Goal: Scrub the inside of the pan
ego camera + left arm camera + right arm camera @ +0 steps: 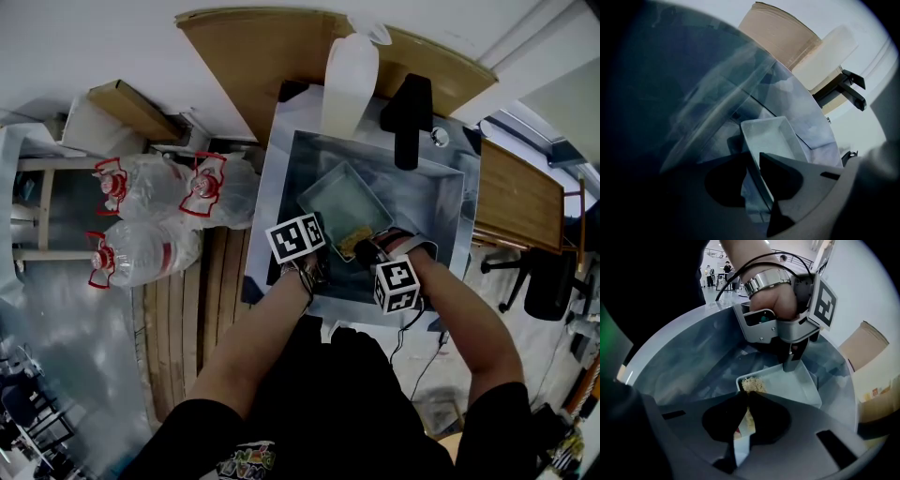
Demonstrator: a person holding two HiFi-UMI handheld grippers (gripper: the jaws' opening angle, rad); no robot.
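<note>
Though obscure, perhaps sponge (752, 384) in pan (792, 387)

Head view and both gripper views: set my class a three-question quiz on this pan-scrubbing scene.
1. True or false: the left gripper grips the wall of the pale rectangular pan.
2. The right gripper holds: A a yellowish scrubbing pad; B a brush; C nothing.
3. Fill in: the pan lies inside the steel ____.
Key: 1 true; 2 A; 3 sink.
</note>
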